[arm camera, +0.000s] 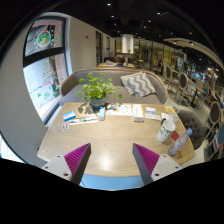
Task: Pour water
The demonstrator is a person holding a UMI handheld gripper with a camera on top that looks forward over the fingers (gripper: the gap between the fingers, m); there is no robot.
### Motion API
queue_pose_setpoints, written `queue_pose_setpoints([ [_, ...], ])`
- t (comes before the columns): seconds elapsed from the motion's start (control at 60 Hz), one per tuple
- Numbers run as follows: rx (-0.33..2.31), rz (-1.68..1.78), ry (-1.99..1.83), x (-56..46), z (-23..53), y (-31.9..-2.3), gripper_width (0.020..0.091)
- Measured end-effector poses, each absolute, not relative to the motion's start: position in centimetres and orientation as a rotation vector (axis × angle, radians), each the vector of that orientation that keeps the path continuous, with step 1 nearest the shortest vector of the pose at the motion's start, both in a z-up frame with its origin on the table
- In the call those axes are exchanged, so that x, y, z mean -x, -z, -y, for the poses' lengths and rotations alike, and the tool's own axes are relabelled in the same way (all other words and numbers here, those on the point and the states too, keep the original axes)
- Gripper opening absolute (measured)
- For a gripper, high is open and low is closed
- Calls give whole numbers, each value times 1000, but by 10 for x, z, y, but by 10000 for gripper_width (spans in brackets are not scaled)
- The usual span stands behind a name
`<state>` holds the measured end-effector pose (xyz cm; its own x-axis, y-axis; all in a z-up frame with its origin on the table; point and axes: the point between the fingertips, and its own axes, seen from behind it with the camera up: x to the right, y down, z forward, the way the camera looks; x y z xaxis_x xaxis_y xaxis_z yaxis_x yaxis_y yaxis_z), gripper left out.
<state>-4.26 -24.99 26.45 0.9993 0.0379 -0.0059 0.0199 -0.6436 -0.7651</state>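
My gripper [111, 160] hangs above the near edge of a light wooden table [110, 140]. Its two fingers are spread wide apart, magenta pads [76, 155] facing inward, and only bare tabletop lies between them. At the table's right end, well beyond the right finger, stand a white cup [167, 128] and a clear bottle with a reddish cap [179, 143]. Neither touches the gripper.
A potted green plant [97, 92] stands at the table's far side, with books and papers [84, 117] beside it and more papers [138, 111] to the right. A grey sofa with a striped cushion [138, 85] sits behind. A blue chair edge [110, 181] lies below the fingers.
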Motion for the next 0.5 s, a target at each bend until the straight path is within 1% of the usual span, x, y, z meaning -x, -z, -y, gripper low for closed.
queue_pose_setpoints([
  [0.133, 2269, 18, -22, 20, 251, -257, 857],
  [0.233, 2270, 9, -25, -20, 257, -245, 856],
  [0.367, 2277, -19, -15, -78, 265, -220, 855],
  [0.5, 2288, -60, 7, -151, 274, -185, 855],
])
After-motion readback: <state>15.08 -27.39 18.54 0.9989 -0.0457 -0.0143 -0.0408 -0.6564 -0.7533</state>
